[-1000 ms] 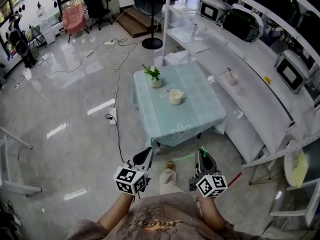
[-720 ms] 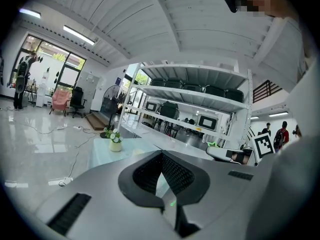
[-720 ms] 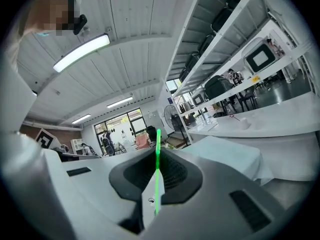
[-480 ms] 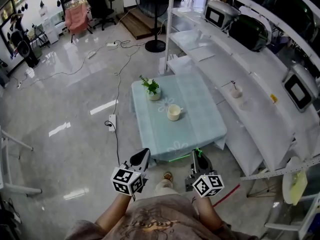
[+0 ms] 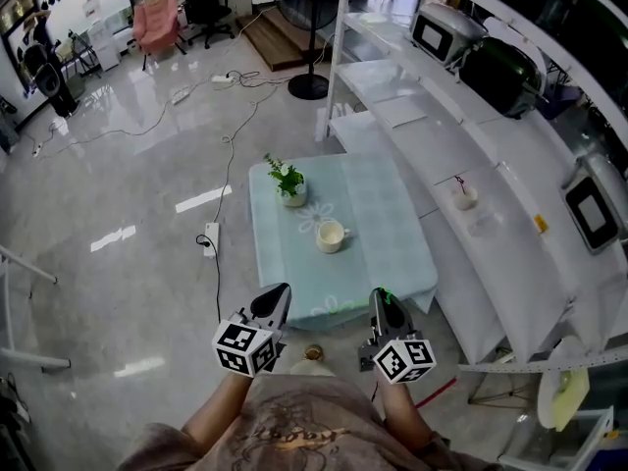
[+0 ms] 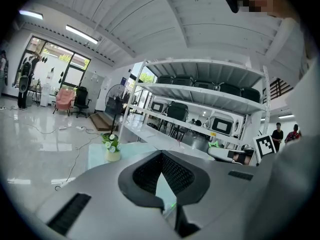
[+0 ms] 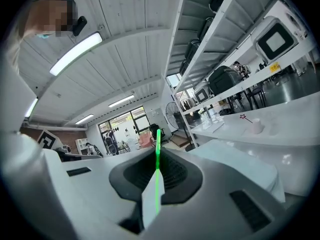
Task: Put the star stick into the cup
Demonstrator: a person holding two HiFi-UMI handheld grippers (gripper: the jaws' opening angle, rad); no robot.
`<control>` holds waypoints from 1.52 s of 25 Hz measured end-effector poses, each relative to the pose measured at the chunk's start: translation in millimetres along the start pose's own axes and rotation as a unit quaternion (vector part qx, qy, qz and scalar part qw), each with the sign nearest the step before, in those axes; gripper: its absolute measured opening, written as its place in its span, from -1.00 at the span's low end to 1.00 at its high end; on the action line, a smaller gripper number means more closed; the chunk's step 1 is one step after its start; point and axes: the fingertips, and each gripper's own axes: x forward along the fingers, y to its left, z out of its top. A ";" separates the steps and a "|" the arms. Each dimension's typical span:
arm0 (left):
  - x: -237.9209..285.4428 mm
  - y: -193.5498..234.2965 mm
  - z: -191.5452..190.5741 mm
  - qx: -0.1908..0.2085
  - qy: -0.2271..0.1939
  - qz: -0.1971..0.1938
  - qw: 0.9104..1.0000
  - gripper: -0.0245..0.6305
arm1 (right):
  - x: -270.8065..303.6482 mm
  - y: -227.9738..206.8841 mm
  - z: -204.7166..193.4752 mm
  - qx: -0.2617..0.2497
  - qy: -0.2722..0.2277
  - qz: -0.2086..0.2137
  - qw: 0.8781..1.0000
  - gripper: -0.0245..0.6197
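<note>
A cream cup with a handle stands near the middle of a low table under a teal cloth. My right gripper hovers before the table's near edge, shut on a thin green star stick that runs up between its jaws; the stick's green tip shows in the head view. My left gripper hangs beside it at the same height, its jaws together with nothing in them. Both grippers are well short of the cup.
A small potted plant stands at the table's far left corner. A long white counter runs along the right and bears a small white cup with another star stick. Shelves with appliances rise above it. Cables lie on the glossy floor at left.
The table has drawn nearer in the head view as the person steps toward it. Both grippers keep their pose, the right one still on the green stick.
</note>
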 end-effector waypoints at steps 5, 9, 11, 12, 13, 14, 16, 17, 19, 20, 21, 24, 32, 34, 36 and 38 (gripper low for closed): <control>22.2 7.6 8.6 0.000 0.000 -0.002 1.000 -0.86 | 18.6 -14.0 8.6 0.002 0.000 -0.004 1.000 -0.87; 41.0 17.7 16.1 -0.002 -0.001 -0.007 1.000 -0.86 | 32.1 -21.1 12.3 0.001 -0.001 -0.011 1.000 -0.87; 52.4 21.5 22.4 0.000 -0.002 -0.015 1.000 -0.86 | 39.7 -23.2 15.3 0.000 -0.003 -0.016 1.000 -0.87; 57.5 23.7 26.0 0.001 -0.001 -0.020 1.000 -0.86 | 44.4 -23.8 17.1 0.000 -0.006 -0.018 1.000 -0.87; 62.3 26.6 29.5 0.003 -0.001 -0.024 1.000 -0.86 | 49.6 -24.1 19.3 -0.001 -0.008 -0.020 1.000 -0.87; 66.8 30.2 32.8 0.005 0.000 -0.028 1.000 -0.86 | 55.2 -24.4 21.6 -0.001 -0.012 -0.022 1.000 -0.87; 75.4 38.1 38.2 0.008 0.003 -0.034 0.999 -0.86 | 66.1 -24.6 26.5 -0.002 -0.018 -0.027 0.999 -0.87; 79.7 41.8 40.4 0.009 0.004 -0.037 0.999 -0.86 | 71.2 -24.4 28.5 -0.003 -0.020 -0.030 0.999 -0.87; 88.6 47.6 44.2 0.011 0.006 -0.046 0.999 -0.86 | 80.5 -24.3 31.6 -0.005 -0.025 -0.034 0.999 -0.87; 93.1 49.6 46.5 0.012 0.007 -0.051 0.999 -0.86 | 84.7 -24.6 33.1 -0.006 -0.028 -0.037 0.999 -0.87; 97.2 51.2 48.9 0.012 0.007 -0.057 0.998 -0.86 | 88.6 -24.8 34.8 -0.006 -0.031 -0.040 0.999 -0.87; 107.9 56.3 54.5 0.016 0.009 -0.070 0.997 -0.86 | 99.8 -25.1 41.4 -0.009 -0.039 -0.046 0.998 -0.87; 125.2 65.3 56.0 0.016 0.015 -0.088 0.996 -0.86 | 131.5 -35.0 57.4 -0.024 -0.055 -0.055 0.997 -0.87; 128.5 64.8 54.9 0.017 0.019 -0.093 0.995 -0.86 | 141.5 -40.0 62.1 -0.027 -0.057 -0.057 0.996 -0.87; 130.9 64.4 54.6 0.017 0.022 -0.096 0.995 -0.86 | 150.8 -44.8 66.3 -0.029 -0.059 -0.059 0.996 -0.87; 132.7 65.3 55.0 0.018 0.024 -0.098 0.995 -0.86 | 159.4 -48.1 71.5 -0.033 -0.061 -0.060 0.996 -0.87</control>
